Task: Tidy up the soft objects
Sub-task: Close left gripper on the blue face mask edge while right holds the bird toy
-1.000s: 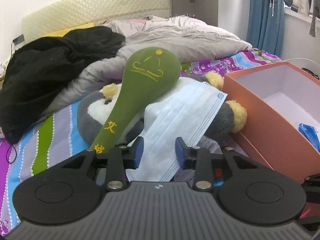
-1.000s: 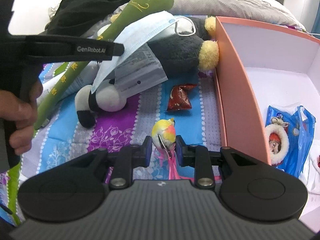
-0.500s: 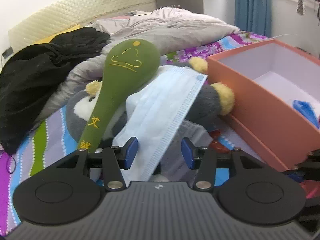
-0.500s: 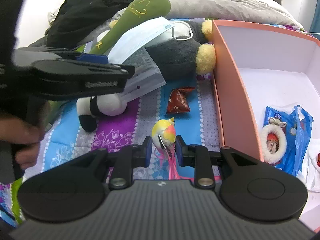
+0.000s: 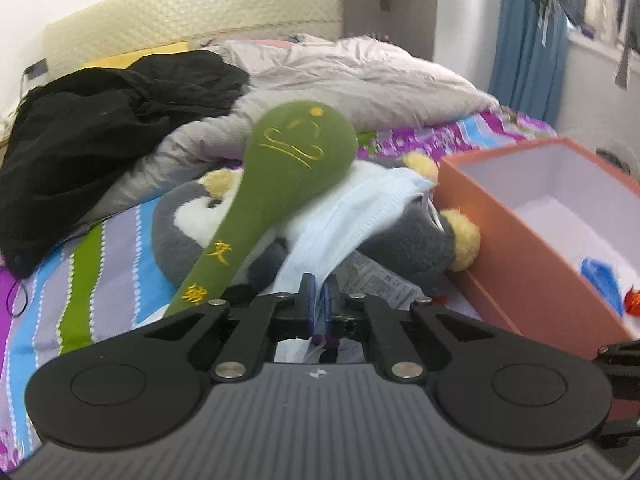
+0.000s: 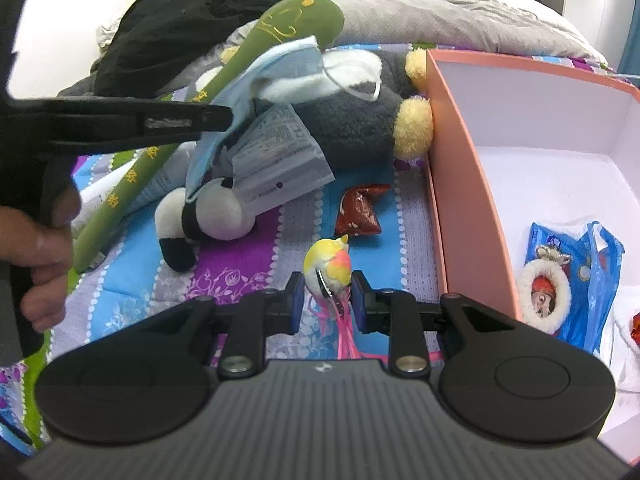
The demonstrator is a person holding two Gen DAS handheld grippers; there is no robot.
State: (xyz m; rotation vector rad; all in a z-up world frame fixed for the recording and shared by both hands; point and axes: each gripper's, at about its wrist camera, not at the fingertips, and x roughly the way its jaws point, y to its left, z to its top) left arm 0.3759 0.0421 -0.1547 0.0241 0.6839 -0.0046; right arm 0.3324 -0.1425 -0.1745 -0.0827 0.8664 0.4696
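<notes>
The left tongs [image 5: 319, 295] are clamped on the lower corner of a pale blue face mask [image 5: 352, 220], which runs as a long creased strip up and away from the tips toward the orange box [image 5: 532, 248], its far end with a white ear loop draped on a grey plush penguin [image 5: 416, 240]. The mask looks bunched along its length. The right tongs [image 6: 325, 298] are closed on a small yellow and pink bird toy [image 6: 328, 270], head up, pink strands trailing down between the fingers. Beside the mask a green plush mallet [image 5: 280, 184] with yellow stitching lies slanting across the penguin, round head toward the headboard, handle toward the foot of the bed. The penguin lies on its side on the striped bedspread [image 6: 248, 272], its yellow feet touching the box's near wall. A printed leaflet [image 6: 280, 160] and a red snack packet [image 6: 360, 210] lie between penguin and right tongs. The box, open on top, holds a blue bag [image 6: 580, 280] near its near corner, with bare white floor beyond. Black clothing [image 5: 100, 120] and a grey quilt [image 5: 360, 80] are heaped toward the headboard.
</notes>
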